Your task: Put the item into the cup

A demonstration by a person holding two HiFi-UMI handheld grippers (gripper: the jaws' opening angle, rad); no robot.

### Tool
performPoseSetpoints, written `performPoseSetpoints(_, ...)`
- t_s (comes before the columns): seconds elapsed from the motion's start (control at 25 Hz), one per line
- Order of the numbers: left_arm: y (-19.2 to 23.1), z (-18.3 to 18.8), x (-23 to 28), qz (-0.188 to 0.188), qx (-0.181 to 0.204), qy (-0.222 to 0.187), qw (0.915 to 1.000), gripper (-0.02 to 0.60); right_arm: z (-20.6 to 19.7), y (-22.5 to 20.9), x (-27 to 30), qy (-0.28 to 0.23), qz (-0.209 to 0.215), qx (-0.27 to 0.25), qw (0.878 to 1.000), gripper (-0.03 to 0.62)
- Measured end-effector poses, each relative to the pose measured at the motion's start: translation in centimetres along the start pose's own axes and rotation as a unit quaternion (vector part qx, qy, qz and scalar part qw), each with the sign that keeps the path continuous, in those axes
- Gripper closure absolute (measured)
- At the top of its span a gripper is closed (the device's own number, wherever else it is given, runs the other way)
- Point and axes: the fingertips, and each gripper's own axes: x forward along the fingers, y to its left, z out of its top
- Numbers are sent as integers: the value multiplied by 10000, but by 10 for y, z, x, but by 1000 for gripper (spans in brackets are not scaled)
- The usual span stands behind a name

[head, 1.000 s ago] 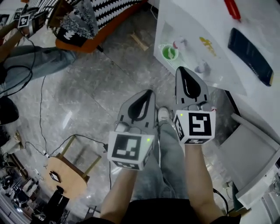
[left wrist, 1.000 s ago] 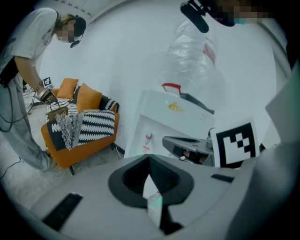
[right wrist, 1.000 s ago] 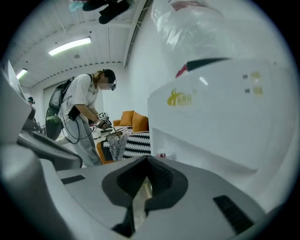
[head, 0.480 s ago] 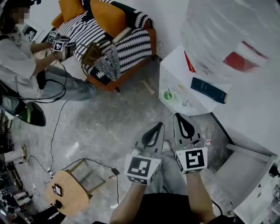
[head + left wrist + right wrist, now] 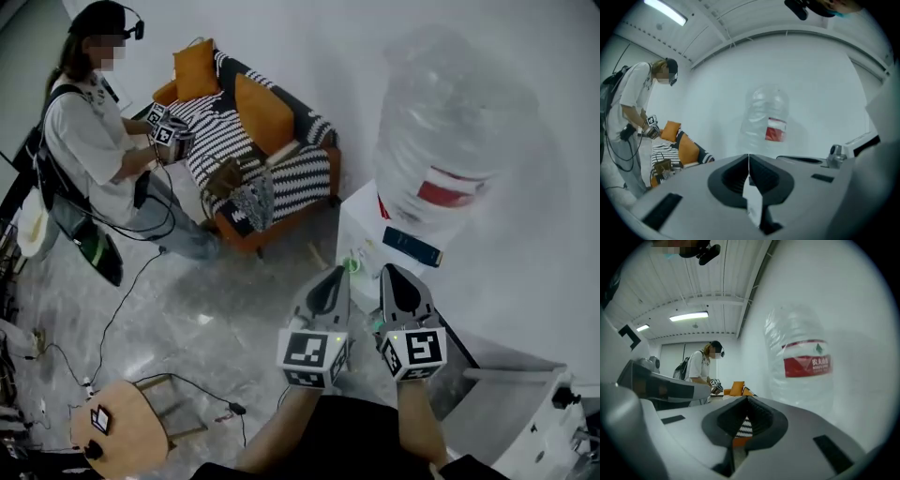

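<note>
Both grippers empty, short of the cup.
I hold the left gripper (image 5: 334, 275) and right gripper (image 5: 390, 272) either side of the cup (image 5: 352, 265), jaws closed on nothing.

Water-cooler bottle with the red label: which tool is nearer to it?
Right. The right tool is almost under the water-cooler bottle; the left tool is alongside the right one, farther left of the bottle.

White worktop (image 5: 367, 232): green cup (image 5: 352, 265) at the near edge, dark flat item (image 5: 412, 247) further back. Red item (image 5: 382, 208) behind that, partly hidden. Big clear water bottle (image 5: 450, 131) overlaps the far end; can't tell if it's resting on the top.
</note>
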Motion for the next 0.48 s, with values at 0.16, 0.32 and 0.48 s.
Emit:
performPoseSetpoints(0.16, -19, 38, -8, -109, 234, -380, 9989, 568, 49, -5, -14, -475, -45, 83, 9988, 583)
performPoseSetpoints(0.32, -25, 49, -10, -75, 353, -454, 9983, 568, 61, -1, -17, -635, 50, 153, 9979, 583)
performPoseSetpoints(0.48, -30, 49, -9, -29, 386, -420, 9984, 568, 59, 0, -22, -622, 138, 118, 9979, 583)
